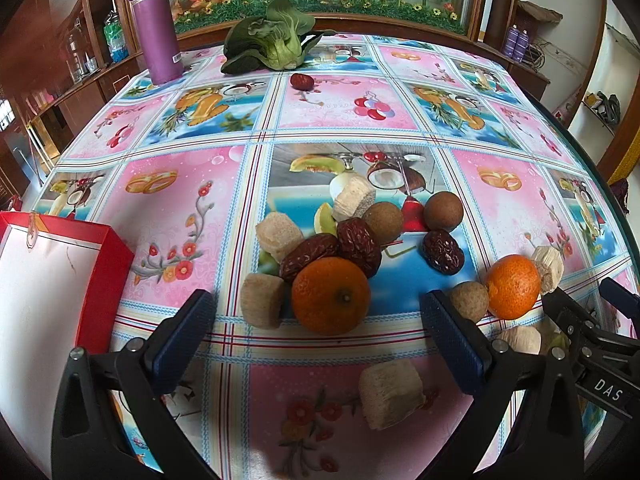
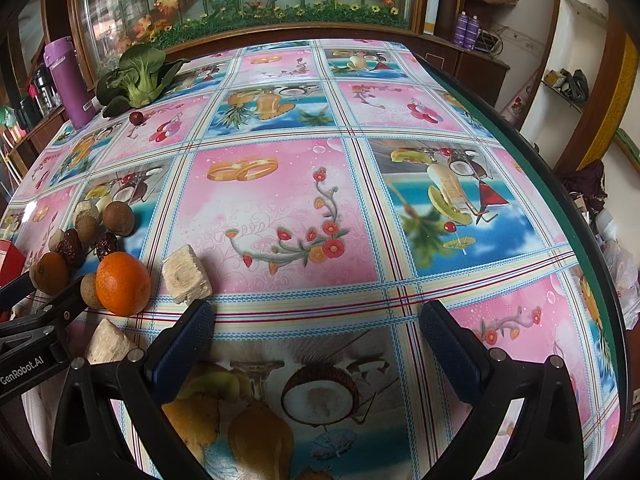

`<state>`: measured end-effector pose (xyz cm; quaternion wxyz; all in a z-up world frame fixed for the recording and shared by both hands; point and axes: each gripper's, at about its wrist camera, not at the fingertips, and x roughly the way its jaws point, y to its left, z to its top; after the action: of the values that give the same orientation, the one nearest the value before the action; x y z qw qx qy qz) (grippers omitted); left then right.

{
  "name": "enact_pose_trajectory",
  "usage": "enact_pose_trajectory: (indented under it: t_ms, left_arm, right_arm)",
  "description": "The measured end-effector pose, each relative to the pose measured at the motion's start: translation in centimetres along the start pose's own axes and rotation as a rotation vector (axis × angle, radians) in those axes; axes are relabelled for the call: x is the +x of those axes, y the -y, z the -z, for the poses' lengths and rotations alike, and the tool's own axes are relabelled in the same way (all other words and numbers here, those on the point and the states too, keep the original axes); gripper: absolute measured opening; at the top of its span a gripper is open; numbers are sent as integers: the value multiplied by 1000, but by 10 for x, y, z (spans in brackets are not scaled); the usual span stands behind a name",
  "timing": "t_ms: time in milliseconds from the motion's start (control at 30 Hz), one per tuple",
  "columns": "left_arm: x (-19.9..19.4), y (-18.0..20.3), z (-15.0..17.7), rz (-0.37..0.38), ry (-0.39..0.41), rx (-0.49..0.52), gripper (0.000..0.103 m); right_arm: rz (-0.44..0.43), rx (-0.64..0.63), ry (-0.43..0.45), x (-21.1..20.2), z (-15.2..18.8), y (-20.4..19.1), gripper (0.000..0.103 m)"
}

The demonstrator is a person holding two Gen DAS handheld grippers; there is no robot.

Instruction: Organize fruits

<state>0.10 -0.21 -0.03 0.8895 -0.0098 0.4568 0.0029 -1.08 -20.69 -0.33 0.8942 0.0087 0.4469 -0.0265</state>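
Observation:
A heap of fruit lies on the patterned tablecloth (image 1: pixel 192 216). An orange (image 1: pixel 330 295) sits just beyond and between the fingers of my open left gripper (image 1: pixel 320 316). Wrinkled red dates (image 1: pixel 358 246), brown longans (image 1: pixel 382 222) and beige cut chunks (image 1: pixel 278 234) crowd behind it. A second orange (image 1: pixel 513 286) lies to the right, beside another longan (image 1: pixel 470 301). My right gripper (image 2: pixel 318 328) is open over bare cloth, holding nothing. To its left are the second orange (image 2: pixel 123 283) and a beige chunk (image 2: pixel 186 274).
A red box (image 1: pixel 100 280) with a white inside stands at the left table edge. Far back are a purple bottle (image 1: pixel 156 28), a bok choy (image 1: pixel 276 40) and a lone date (image 1: pixel 302 81). The table's right edge (image 2: pixel 560 200) curves close to my right gripper.

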Motion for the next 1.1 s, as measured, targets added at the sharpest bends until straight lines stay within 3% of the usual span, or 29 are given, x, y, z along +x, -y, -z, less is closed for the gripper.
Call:
enact_pose_trajectory:
  t_ms: [1100]
  left_arm:
    - [2,1,1,0,1,0,103]
  right_arm:
    - [-1,0,0,0,0,0,103]
